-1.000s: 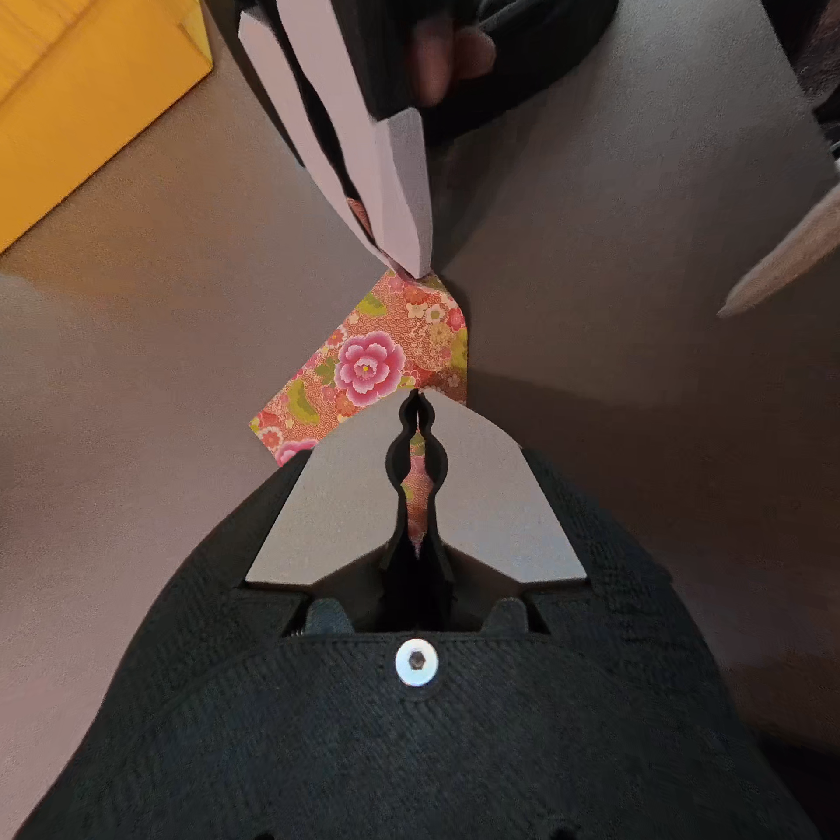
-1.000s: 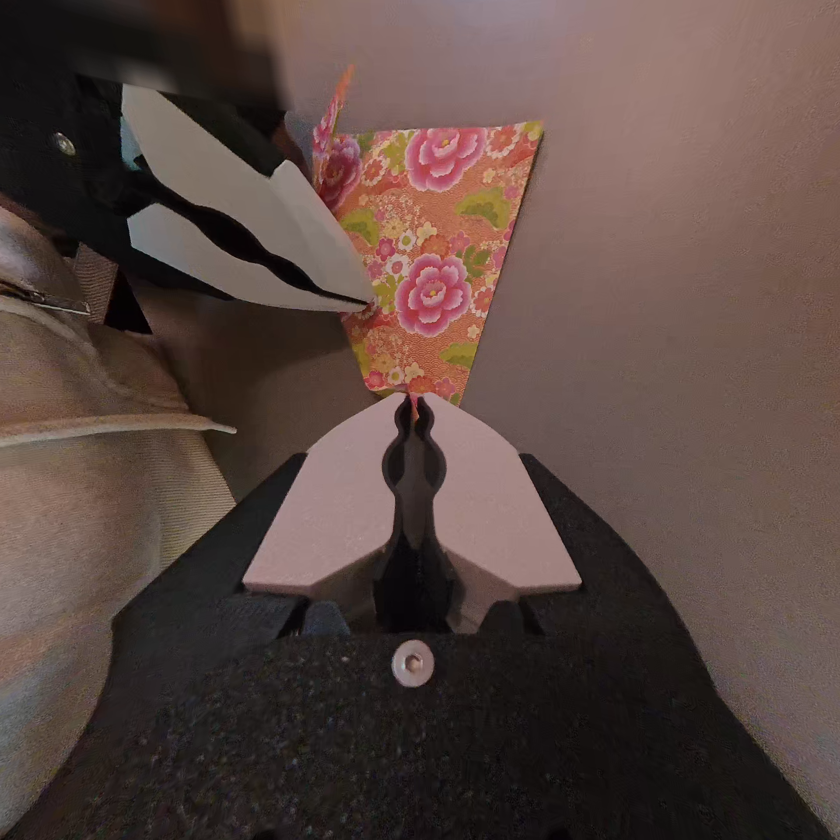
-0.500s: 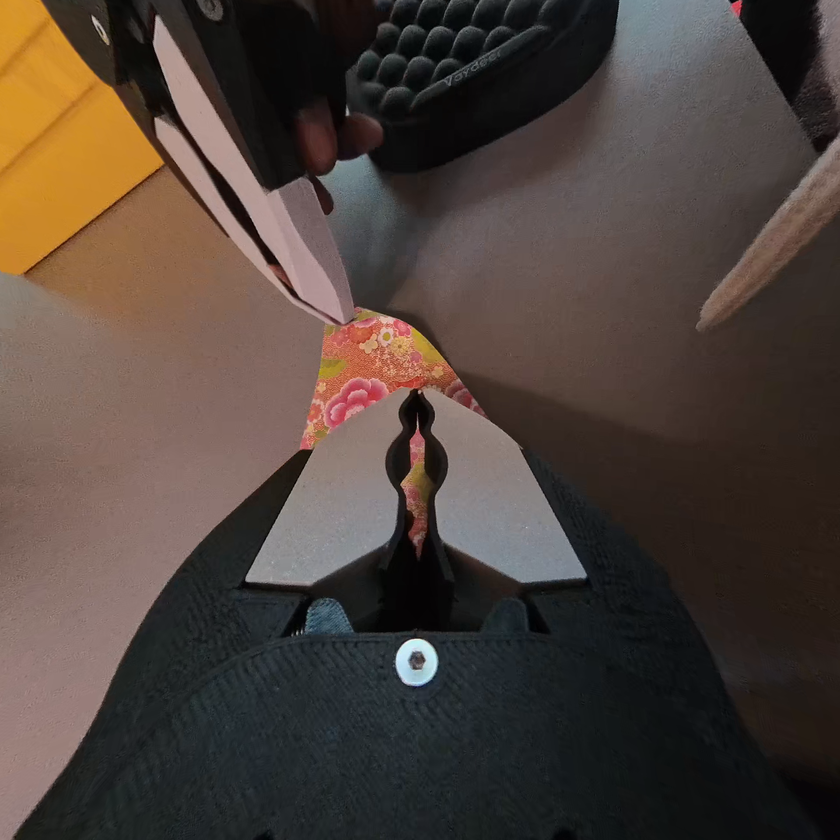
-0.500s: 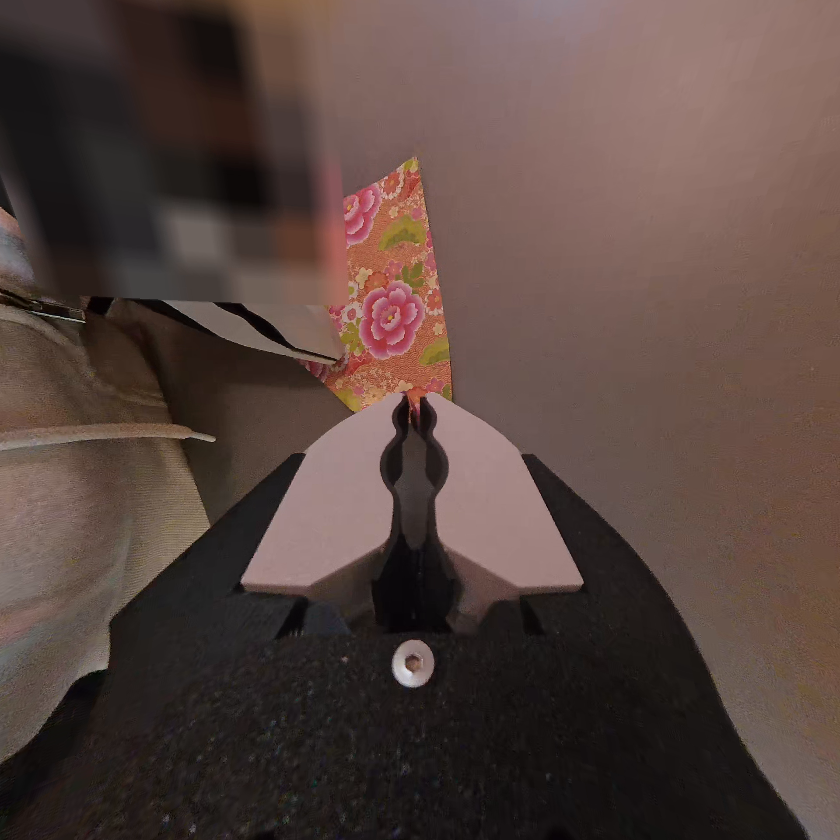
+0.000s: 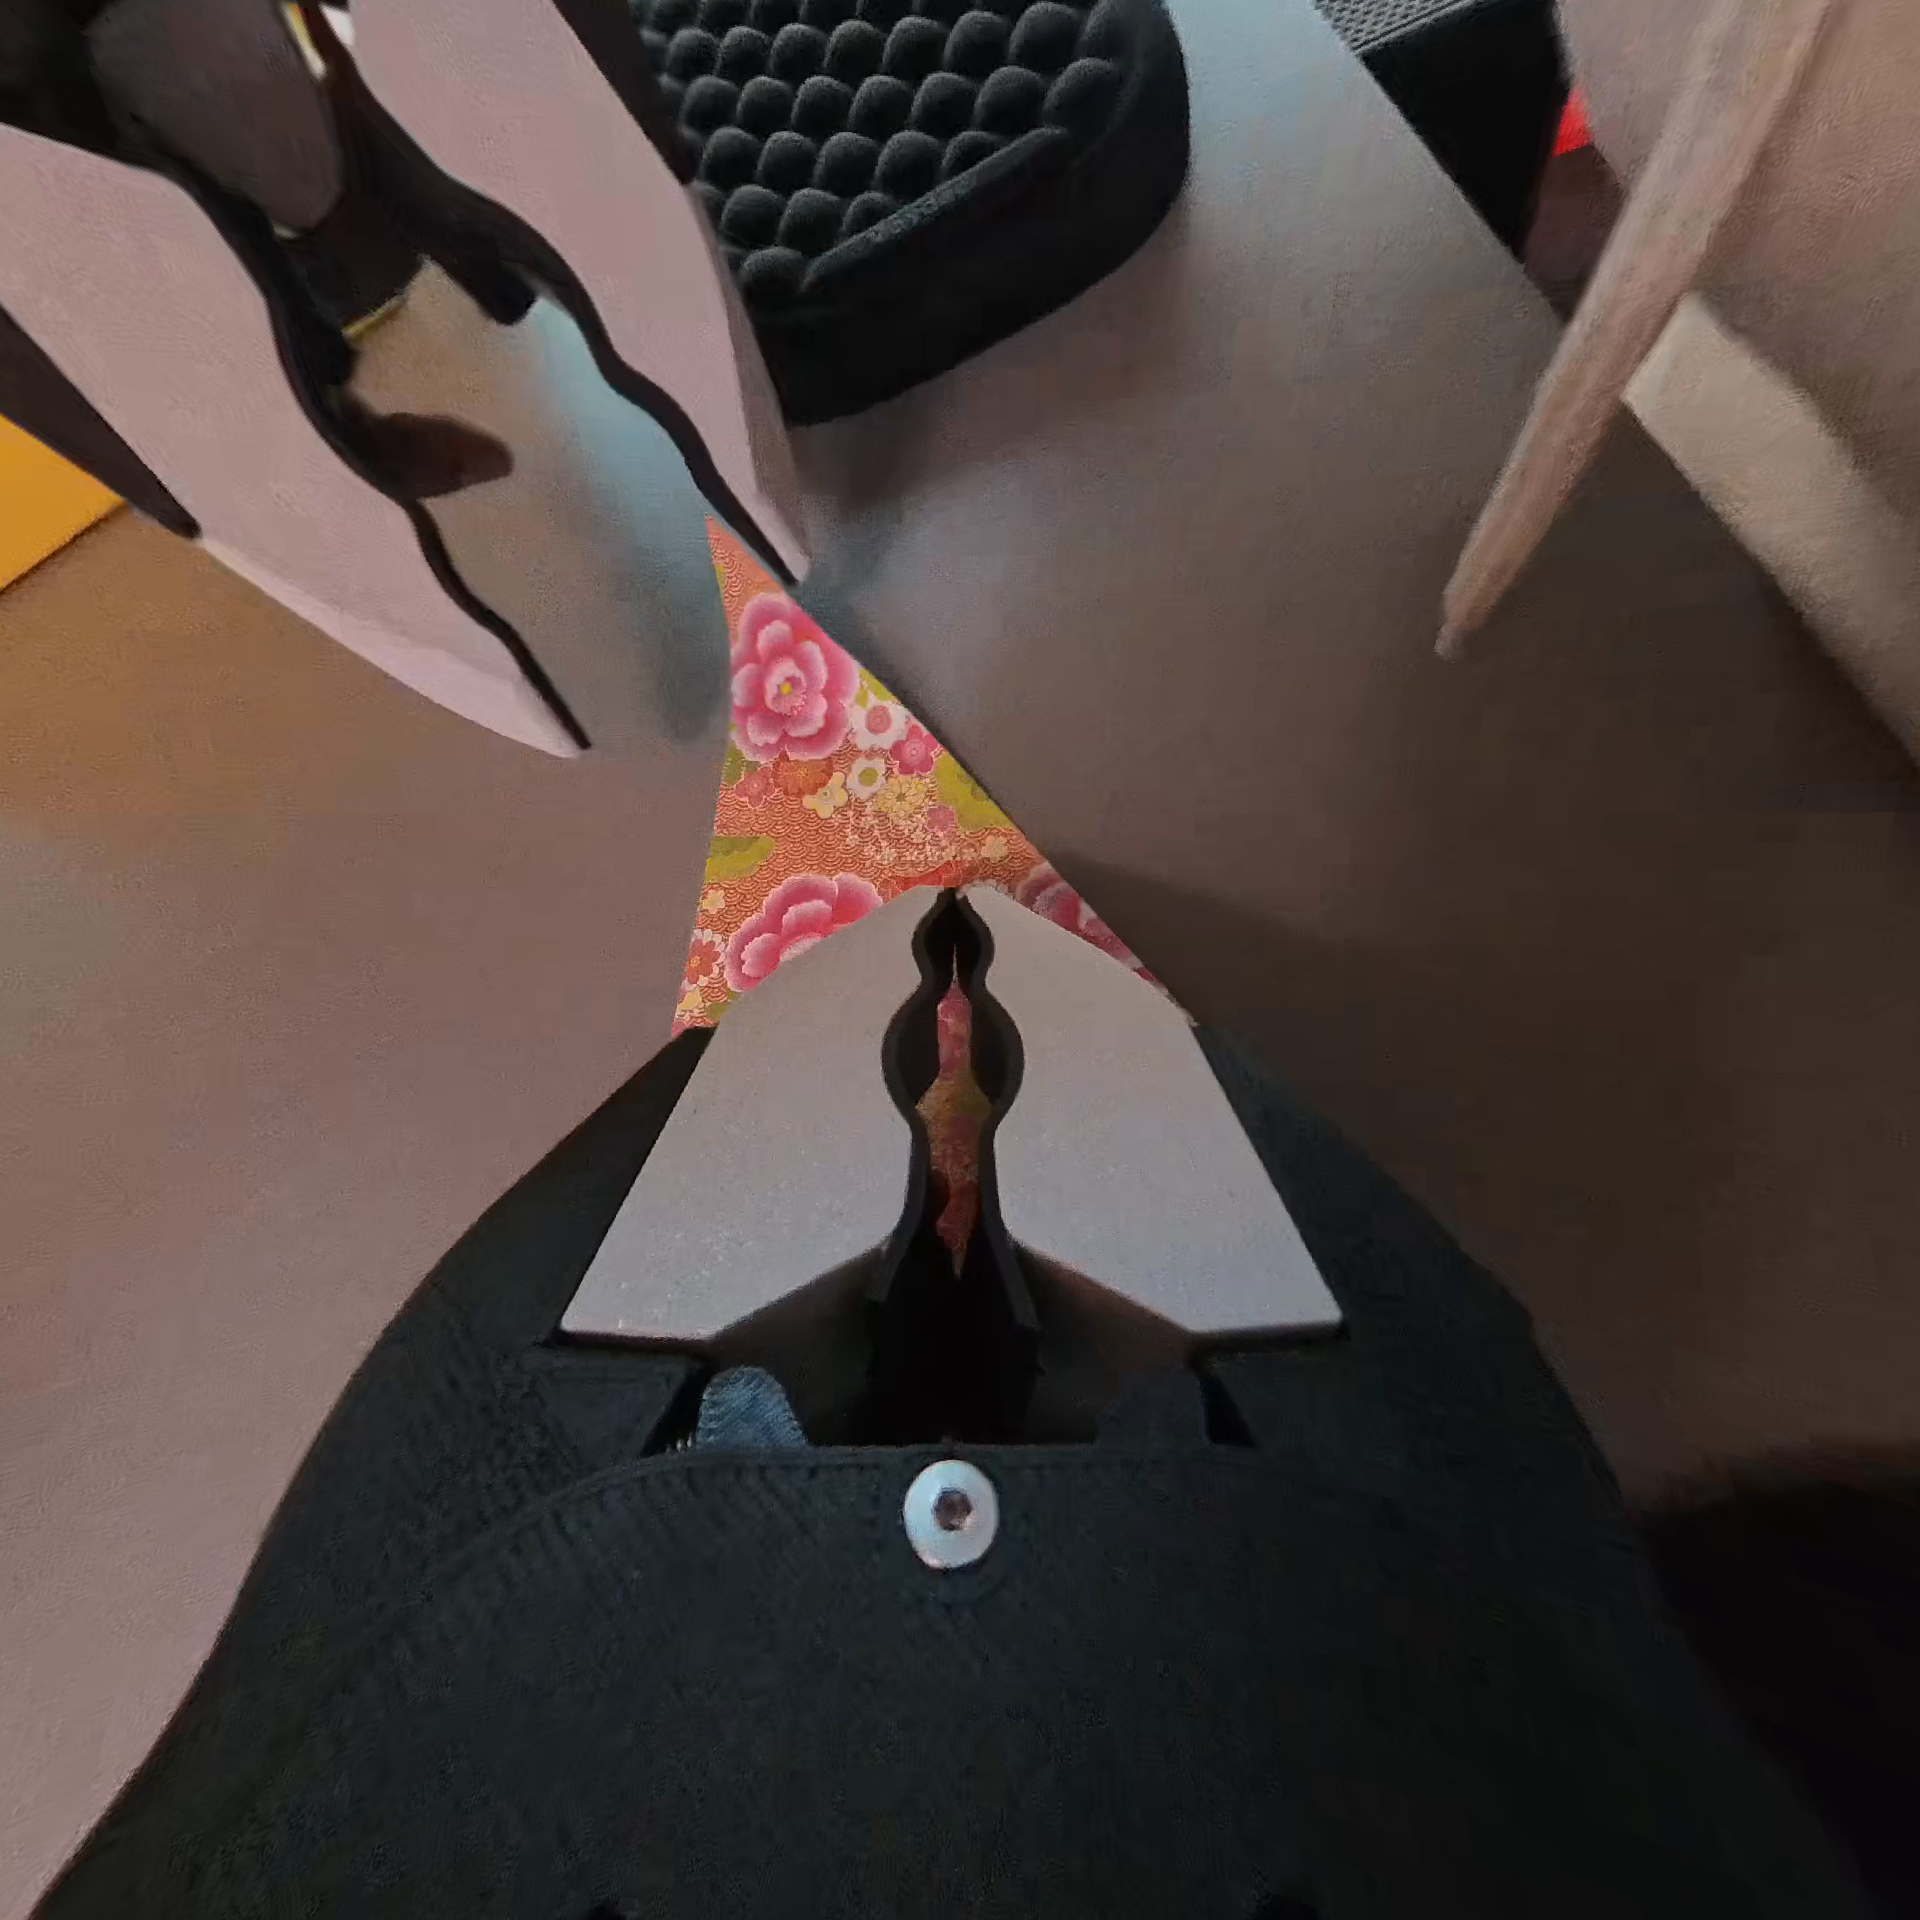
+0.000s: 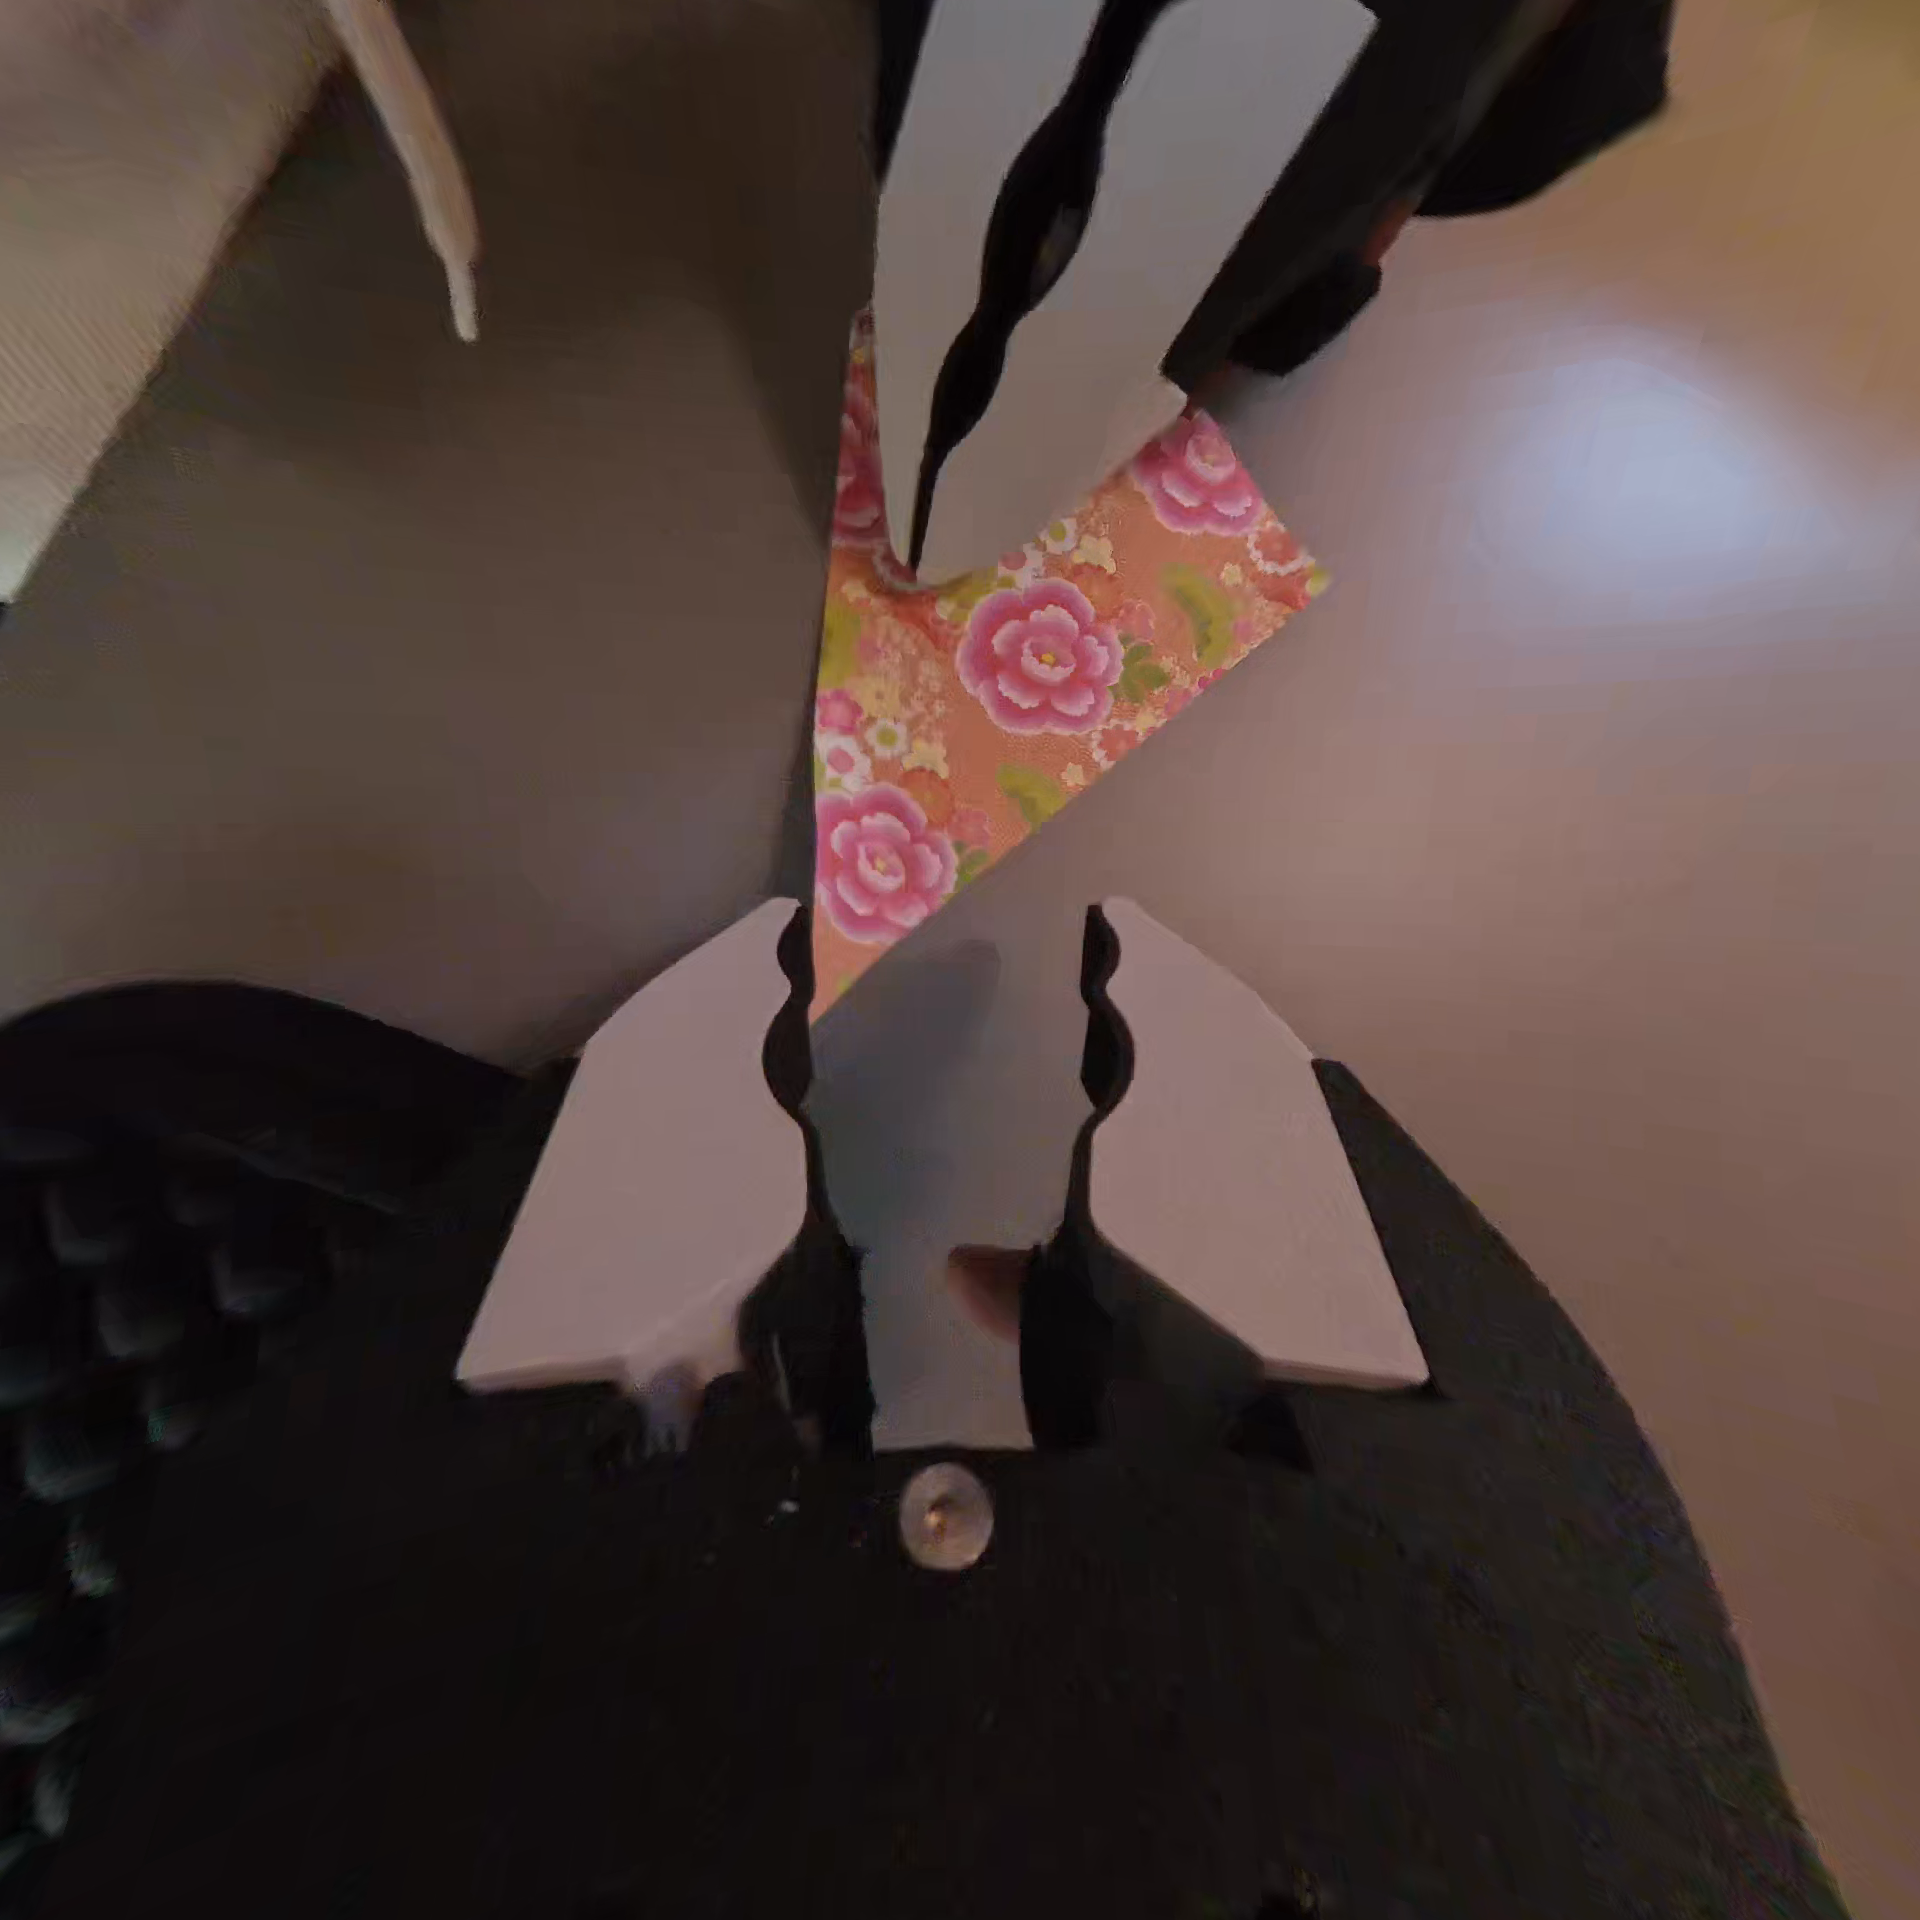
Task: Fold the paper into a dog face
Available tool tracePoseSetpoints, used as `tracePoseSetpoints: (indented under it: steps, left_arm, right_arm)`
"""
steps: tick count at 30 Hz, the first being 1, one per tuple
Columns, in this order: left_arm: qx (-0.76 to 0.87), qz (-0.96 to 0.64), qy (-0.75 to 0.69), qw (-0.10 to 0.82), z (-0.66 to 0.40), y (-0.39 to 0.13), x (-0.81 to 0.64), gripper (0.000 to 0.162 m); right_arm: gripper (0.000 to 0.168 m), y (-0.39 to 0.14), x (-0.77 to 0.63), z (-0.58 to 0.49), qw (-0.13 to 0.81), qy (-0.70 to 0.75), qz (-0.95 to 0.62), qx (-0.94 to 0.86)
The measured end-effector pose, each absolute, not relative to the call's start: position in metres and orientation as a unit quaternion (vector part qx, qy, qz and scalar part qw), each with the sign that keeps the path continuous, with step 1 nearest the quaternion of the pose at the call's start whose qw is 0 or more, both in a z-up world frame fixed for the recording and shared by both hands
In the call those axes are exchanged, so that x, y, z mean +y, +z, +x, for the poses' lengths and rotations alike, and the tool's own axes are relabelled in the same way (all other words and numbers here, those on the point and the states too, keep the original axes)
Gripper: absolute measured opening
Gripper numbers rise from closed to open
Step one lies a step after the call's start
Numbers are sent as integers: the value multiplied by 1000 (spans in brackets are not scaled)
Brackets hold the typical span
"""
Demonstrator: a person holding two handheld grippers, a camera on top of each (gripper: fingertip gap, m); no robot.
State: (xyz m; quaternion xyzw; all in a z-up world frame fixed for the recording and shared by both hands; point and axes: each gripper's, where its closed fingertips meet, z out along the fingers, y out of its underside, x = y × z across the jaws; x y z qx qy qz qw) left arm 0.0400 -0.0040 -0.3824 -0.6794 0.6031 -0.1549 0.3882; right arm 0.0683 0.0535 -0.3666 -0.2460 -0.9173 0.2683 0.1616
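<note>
The paper (image 5: 821, 790) is folded, orange with pink flowers. My left gripper (image 5: 951, 904) is shut on one end of it, and a strip of paper shows between its fingers. In the right wrist view the paper (image 6: 1039, 675) stretches from the left gripper (image 6: 914, 561) at the top toward my right gripper (image 6: 945, 914). My right gripper is open and empty, with the paper's near tip just inside its left finger (image 6: 707, 1091). In the left wrist view the right gripper (image 5: 686, 644) hangs open over the paper's far tip.
A black bumpy foam pad (image 5: 914, 156) lies on the grey table (image 5: 1351, 935) beyond the paper and shows in the right wrist view (image 6: 104, 1299). A yellow box (image 5: 42, 488) is at the far left. A person's beige garment (image 5: 1766, 312) hangs at the right. My hands' fingertips stand some 7 centimetres from each other.
My right gripper has opened and let go of the paper's tip. My left gripper has stayed shut on the paper, and the paper has swung round.
</note>
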Motion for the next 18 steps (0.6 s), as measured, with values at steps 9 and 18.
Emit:
tracePoseSetpoints:
  steps: [9,18]
  left_arm:
    - [690,-587,-198,375,31,-382,-26,0]
    - [694,-583,-204,371,31,-382,-28,0]
  right_arm:
    - [47,-370,26,66,272,246,-60,-928]
    - [14,-370,2,56,266,306,-19,-914]
